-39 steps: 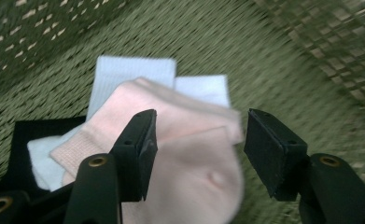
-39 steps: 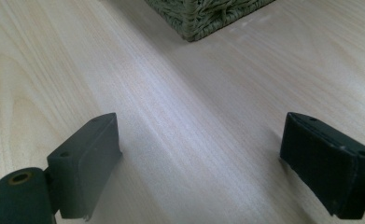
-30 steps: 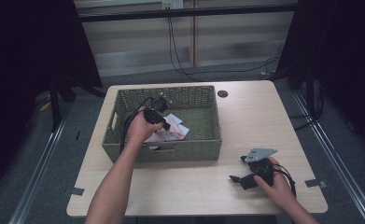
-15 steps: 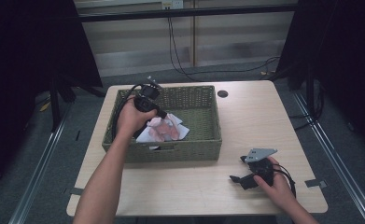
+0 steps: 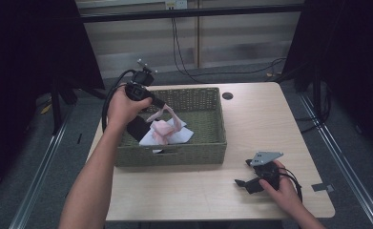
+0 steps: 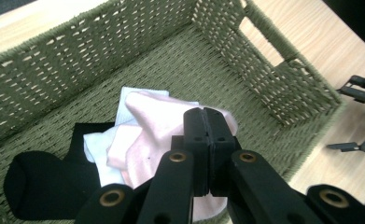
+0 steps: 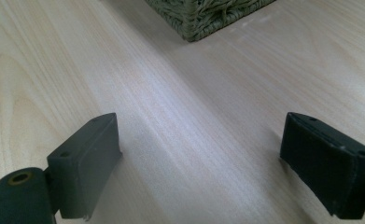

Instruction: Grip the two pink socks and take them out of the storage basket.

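Observation:
A green woven basket (image 5: pixel 174 155) stands on the left half of the wooden table (image 5: pixel 265 124). Inside lie a white cloth (image 5: pixel 180 136) and a black sock (image 5: pixel 137 129). My left gripper (image 5: pixel 161 108) hangs above the basket's left end, shut on a pink cloth (image 5: pixel 167 125) whose upper end is drawn up while its lower end rests on the white cloth. In the left gripper view the shut jaws (image 6: pixel 203 114) cover the pink cloth (image 6: pixel 147 121), with the white cloth (image 6: pixel 94 142) and black sock (image 6: pixel 40 186) below. My right gripper (image 5: pixel 245 174) lies on the table at front right, open (image 7: pixel 201 140) over bare wood.
A round cable hole (image 5: pixel 227 96) sits in the table behind the basket. A strip of dark tape (image 5: pixel 319 187) marks the front right corner. Cables hang behind the table. The basket's corner (image 7: pixel 203 14) lies ahead of the right gripper.
The left hand has risen out of the basket and drifted back-left, pulling the pink cloth up with it. The right hand and its gripper have stayed put.

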Motion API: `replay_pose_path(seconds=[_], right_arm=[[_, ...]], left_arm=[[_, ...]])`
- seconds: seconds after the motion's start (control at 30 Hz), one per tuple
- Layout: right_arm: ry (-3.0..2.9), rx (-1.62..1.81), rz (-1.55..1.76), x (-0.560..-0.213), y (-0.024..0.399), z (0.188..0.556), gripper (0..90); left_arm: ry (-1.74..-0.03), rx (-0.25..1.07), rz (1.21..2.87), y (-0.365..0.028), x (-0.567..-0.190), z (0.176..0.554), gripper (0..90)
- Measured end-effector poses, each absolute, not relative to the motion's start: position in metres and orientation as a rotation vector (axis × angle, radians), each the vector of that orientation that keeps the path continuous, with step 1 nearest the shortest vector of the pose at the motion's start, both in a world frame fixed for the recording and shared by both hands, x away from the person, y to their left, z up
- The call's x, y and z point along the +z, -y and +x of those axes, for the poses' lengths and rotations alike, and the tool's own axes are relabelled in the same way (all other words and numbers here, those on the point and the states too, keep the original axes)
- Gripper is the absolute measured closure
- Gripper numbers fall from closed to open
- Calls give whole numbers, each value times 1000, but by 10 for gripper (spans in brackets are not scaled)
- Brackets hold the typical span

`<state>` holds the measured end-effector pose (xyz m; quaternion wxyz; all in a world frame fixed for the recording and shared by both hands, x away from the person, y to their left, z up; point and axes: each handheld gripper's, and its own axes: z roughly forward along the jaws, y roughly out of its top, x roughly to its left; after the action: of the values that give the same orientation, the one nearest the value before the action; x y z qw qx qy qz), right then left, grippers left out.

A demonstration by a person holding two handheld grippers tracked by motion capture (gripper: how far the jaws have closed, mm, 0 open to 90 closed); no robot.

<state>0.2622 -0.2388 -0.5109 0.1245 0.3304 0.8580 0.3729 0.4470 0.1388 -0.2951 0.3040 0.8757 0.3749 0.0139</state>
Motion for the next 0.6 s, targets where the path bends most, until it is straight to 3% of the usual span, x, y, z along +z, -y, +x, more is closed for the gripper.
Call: replay_pose_path(seconds=[0.6], right_arm=[[-2501,1087,963,-511,239,262,111]], left_arm=[[-867,16,2309,-138,-251,412,894]])
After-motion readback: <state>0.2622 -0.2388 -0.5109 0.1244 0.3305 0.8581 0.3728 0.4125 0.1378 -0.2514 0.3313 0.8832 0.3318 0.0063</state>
